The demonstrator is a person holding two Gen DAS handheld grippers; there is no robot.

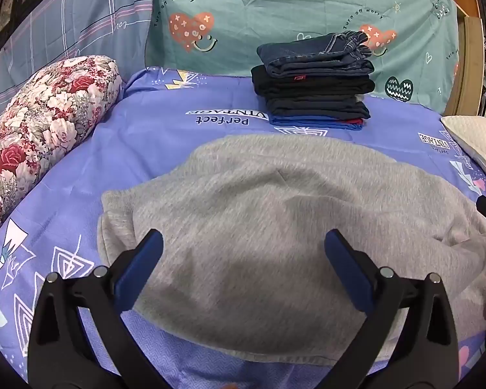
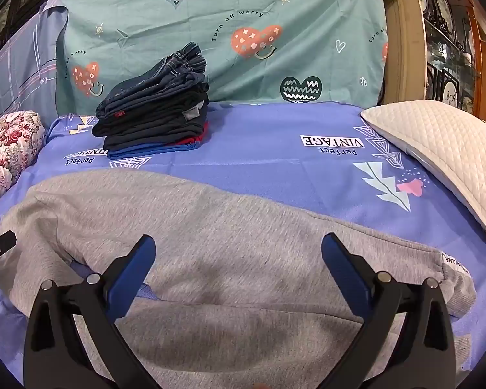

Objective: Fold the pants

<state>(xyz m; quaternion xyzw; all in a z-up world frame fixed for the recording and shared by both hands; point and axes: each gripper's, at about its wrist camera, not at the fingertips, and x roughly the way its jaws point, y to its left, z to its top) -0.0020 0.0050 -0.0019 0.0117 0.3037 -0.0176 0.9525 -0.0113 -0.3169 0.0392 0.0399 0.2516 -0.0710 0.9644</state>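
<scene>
Grey sweatpants (image 1: pixel 275 214) lie half folded under both grippers; left gripper (image 1: pixel 243 246) and right gripper (image 2: pixel 238 248) are spread wide, holding nothing; more folds remain.

My left tongs (image 1: pixel 243 269) hover spread wide over the grey pants (image 1: pixel 275 210) on the bed (image 1: pixel 145 149); folded stack (image 1: pixel 314 81) lies beyond.

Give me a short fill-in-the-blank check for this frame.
1. The pants spread on the bed are ____ in color.
2. Both the left gripper and the right gripper are ____.
3. The top item of the folded stack is made of ____.
4. The pillow on the right is ____.

Answers: gray; open; denim; white
</scene>
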